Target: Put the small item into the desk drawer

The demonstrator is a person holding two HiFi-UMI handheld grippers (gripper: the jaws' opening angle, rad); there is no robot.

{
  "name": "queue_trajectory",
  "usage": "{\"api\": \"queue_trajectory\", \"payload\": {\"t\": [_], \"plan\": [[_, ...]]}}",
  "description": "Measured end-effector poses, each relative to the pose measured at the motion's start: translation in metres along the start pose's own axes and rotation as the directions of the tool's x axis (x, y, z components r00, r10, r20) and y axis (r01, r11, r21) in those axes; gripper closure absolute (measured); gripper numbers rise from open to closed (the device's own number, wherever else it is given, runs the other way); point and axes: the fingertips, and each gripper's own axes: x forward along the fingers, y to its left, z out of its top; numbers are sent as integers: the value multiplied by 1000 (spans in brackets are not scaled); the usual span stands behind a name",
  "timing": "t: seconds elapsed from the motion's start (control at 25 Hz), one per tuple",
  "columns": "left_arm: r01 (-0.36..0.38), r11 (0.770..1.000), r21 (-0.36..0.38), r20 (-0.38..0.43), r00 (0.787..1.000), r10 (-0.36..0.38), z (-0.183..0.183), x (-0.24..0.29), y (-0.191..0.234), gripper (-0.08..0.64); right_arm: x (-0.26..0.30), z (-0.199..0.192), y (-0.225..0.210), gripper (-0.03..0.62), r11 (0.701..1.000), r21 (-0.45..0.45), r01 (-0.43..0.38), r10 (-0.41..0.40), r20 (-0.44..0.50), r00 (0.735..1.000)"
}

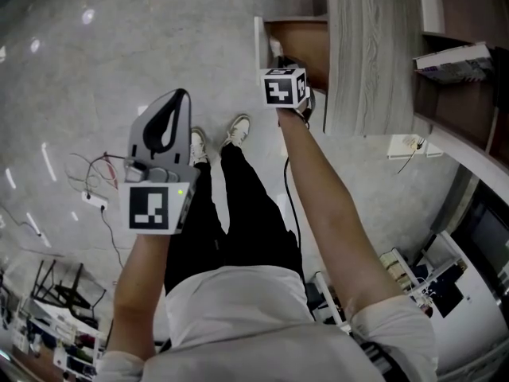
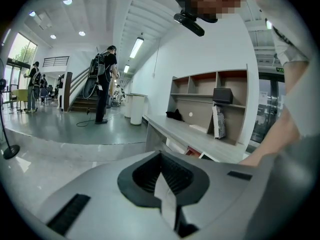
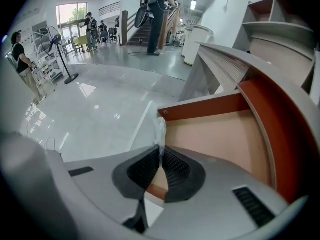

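Observation:
My right gripper (image 3: 161,151) is shut on a small item, a thin piece of clear plastic (image 3: 159,128) that sticks up from between the pads. It hangs over the front part of the open desk drawer (image 3: 220,139), whose pale bottom is bare. In the head view only this gripper's marker cube (image 1: 285,86) shows, next to the drawer (image 1: 296,44) under the grey desk top (image 1: 370,54). My left gripper (image 2: 159,173) is shut with nothing in it and is held out over the floor, away from the desk (image 1: 171,114).
The desk (image 2: 190,131) has open shelves (image 2: 210,96) holding a few things behind it. Cables and a power strip (image 1: 94,200) lie on the polished floor at the left. A standing fan (image 3: 62,59) and several people are far off in the hall.

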Motion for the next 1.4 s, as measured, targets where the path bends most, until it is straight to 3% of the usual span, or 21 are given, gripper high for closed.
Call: {"api": "queue_trajectory", "payload": {"t": [0.24,0.32,0.56,0.84,1.2,1.4], "plan": [[1,1000,7,-6,1000,-1,-5,-4,2,541,1,1,4,557,1000,10,-30,30,-2,1000],[2,1000,8,-2,1000,-2,-5,-5,1,541,2,1,7,488,999,13,-44,44,-2,999],[-6,1000,-4,-5,1000,6,-8,-13,5,541,-2,3,13,472,999,3,-48,48,6,999],[-4,1000,-9,11,1000,4,-5,-19,6,541,-12,9,19,391,997,5,-73,73,29,997],[9,1000,8,69,998,-10,23,-37,1,541,-48,31,22,391,998,-13,-56,56,83,995],[9,1000,20,106,994,-11,42,-57,-2,541,-78,43,24,487,999,-18,-48,49,119,992]]}}
